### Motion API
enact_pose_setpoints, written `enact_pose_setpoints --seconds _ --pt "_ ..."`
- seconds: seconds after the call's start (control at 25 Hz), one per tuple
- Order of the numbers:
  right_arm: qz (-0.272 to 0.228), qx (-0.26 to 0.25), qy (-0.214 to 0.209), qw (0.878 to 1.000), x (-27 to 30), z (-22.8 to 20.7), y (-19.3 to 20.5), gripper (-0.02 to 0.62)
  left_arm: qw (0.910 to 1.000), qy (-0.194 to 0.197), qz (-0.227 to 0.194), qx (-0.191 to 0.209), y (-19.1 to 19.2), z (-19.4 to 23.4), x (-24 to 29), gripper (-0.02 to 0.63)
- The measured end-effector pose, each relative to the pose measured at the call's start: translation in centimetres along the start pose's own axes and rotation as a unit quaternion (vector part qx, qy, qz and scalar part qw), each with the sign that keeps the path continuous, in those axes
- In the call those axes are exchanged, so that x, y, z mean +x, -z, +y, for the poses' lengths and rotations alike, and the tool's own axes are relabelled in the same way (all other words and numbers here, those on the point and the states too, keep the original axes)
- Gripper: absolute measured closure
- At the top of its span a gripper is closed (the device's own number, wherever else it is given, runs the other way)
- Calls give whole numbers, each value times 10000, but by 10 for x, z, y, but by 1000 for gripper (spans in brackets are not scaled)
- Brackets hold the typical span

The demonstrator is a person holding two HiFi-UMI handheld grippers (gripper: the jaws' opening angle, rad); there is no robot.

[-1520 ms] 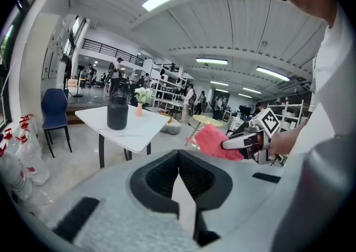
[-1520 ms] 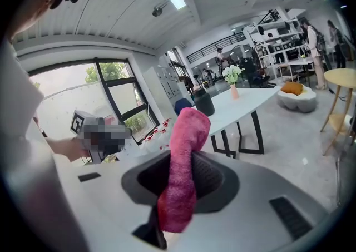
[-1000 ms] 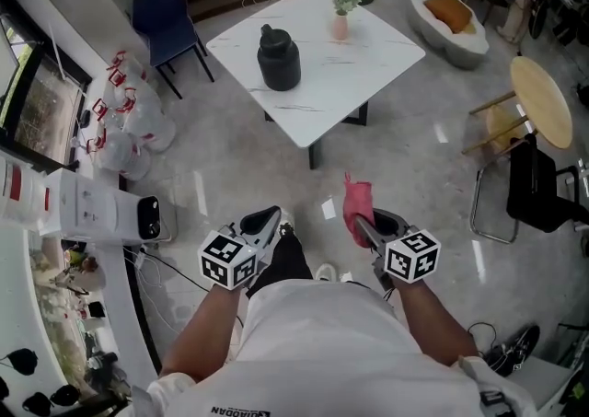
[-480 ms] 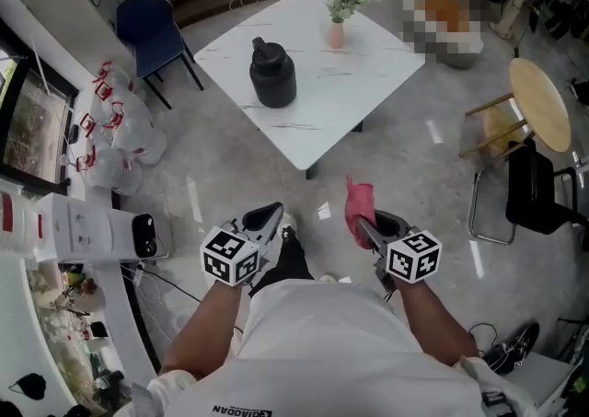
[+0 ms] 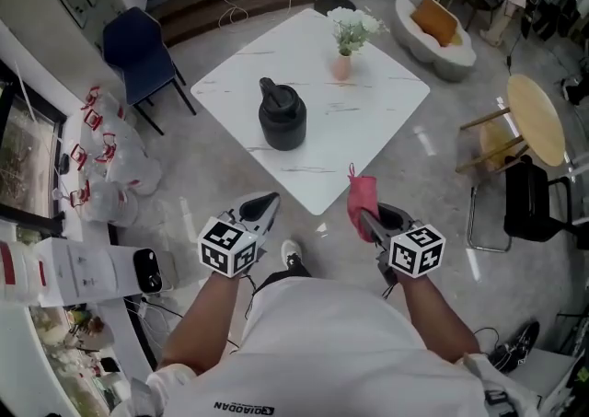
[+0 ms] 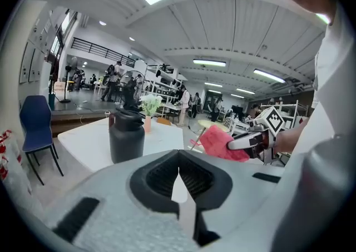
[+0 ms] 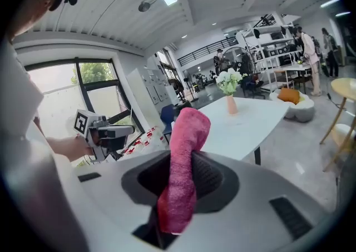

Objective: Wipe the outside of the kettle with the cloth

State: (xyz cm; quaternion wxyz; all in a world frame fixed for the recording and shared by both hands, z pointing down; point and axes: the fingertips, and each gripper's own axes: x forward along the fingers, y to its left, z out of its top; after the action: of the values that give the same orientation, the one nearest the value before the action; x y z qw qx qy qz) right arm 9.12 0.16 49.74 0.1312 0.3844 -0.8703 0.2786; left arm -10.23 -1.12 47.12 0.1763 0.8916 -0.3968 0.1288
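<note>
R gripper (image 5: 364, 218) fingers grasp pink cloth (image 5: 359, 194), standing upright. L gripper (image 5: 265, 205) fingers clenched, empty. Black kettle (image 5: 282, 116) sits on white counter (image 5: 386, 102), farther off.

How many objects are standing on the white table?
2. The kettle stands left of the table's middle. The vase with flowers stands beyond it, to the right, nearer the far corner. Nothing else shows there, and the whole top is in view.
</note>
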Motion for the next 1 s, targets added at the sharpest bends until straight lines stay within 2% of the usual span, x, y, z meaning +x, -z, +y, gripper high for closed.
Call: enact_pose_setpoints --seconds 0.36,0.64,1.0 --pt "-113 242 422 9988 61 -9 -38 491 9989 452 80 94 -15 69 31 606" --pt "-100 287 583 9978 81 -12 -47 491 9989 441 110 72 -25 114 42 606" --pt "-123 245 480 9985 100 -28 -68 491 9990 412 146 64 -31 124 60 606"
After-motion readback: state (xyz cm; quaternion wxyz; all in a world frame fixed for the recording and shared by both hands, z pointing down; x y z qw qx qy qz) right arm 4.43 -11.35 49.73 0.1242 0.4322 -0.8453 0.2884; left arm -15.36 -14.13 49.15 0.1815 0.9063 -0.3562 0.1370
